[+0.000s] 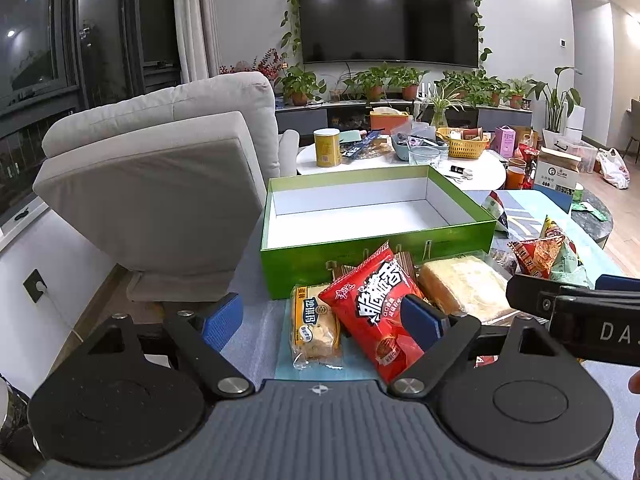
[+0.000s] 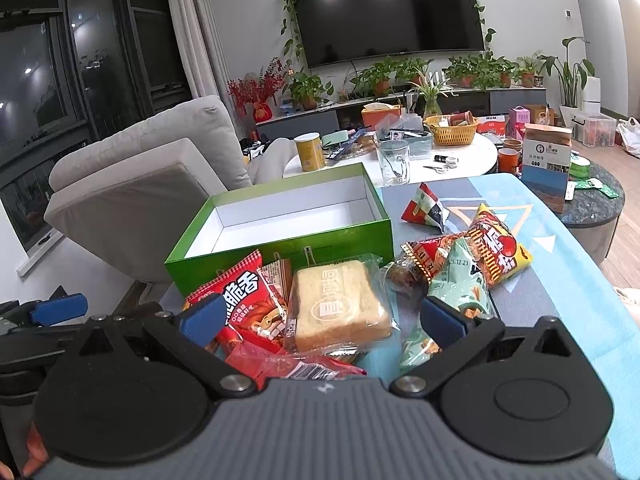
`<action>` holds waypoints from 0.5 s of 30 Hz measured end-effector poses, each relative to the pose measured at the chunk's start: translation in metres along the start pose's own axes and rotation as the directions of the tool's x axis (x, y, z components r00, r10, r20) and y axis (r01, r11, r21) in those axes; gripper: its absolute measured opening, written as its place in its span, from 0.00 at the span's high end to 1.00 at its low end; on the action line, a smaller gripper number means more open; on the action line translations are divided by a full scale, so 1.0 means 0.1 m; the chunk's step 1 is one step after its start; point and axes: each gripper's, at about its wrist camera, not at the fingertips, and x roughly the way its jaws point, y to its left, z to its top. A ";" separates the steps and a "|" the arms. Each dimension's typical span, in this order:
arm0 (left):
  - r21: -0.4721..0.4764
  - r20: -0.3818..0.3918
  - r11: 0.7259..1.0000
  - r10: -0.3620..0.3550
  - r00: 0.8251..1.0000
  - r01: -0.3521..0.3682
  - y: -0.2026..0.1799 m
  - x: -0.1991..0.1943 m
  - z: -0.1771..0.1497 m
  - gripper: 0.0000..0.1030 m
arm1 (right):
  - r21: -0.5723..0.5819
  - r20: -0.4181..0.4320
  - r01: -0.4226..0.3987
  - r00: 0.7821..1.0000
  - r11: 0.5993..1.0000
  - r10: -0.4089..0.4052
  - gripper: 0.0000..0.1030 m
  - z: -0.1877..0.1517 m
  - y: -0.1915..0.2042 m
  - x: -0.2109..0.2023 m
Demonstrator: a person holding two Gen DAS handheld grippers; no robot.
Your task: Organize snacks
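Observation:
The green box (image 1: 376, 258) stands open with a bare white inside, just behind the snack pile. My left gripper (image 1: 322, 320) is open and low over a yellow cake packet (image 1: 314, 328) and a red snack bag (image 1: 370, 308); its right pad covers part of the bag. My right gripper (image 2: 324, 316) is open too, straddling a clear-wrapped bread slice (image 2: 340, 304), with the red snack bag (image 2: 244, 292) at its left pad and a pale green packet (image 2: 460, 292) at its right pad. The green box (image 2: 280, 248) lies beyond. Neither gripper holds anything.
More packets lie to the right on the blue mat: a yellow-red bag (image 2: 500, 248) and a triangular packet (image 2: 426, 206). A grey armchair (image 1: 160, 184) stands close on the left. Behind the box is a white round table (image 2: 460, 168) with a glass mug (image 2: 394, 162) and a yellow can (image 2: 310, 152).

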 end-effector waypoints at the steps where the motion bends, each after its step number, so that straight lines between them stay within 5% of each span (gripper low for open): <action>1: -0.001 -0.002 1.000 0.001 1.000 -0.001 0.00 0.00 0.00 0.18 | -0.001 -0.001 0.000 1.000 1.000 0.000 0.26 -0.01 0.00 0.00; 15: -0.011 -0.011 1.000 0.004 1.000 -0.004 -0.02 0.03 -0.06 0.18 | 0.000 -0.017 0.003 1.000 1.000 -0.003 0.26 -0.06 0.01 0.02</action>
